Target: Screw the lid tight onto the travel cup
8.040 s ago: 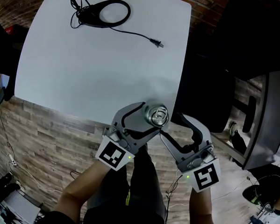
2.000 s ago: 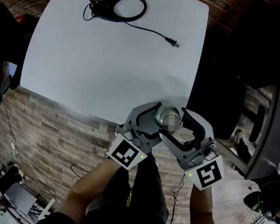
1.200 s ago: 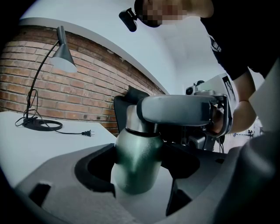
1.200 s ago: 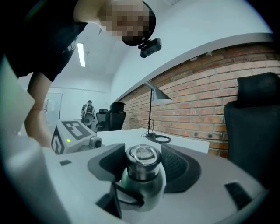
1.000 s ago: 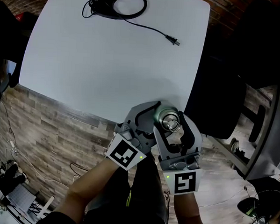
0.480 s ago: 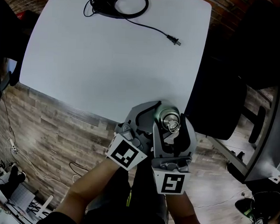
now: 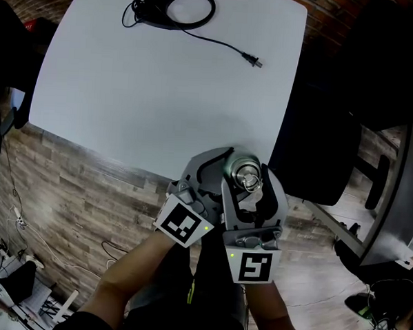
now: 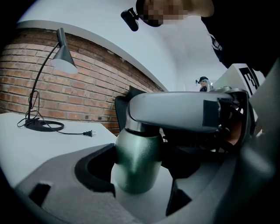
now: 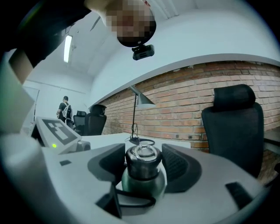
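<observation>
Table (image 7: 148, 89) lies bare ahead save lamp base (image 7: 177, 6) and cord (image 7: 226, 46) at far edge; chair (image 7: 317, 153) flanks right.

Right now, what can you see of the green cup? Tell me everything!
The travel cup is a small metal bottle with a shiny dark-green body, a steel neck and a dark lid with a ring on top. It stands upright by the near corner of the white table; whether it rests on it I cannot tell. The left gripper clamps its body and the right gripper clamps the lid.
</observation>
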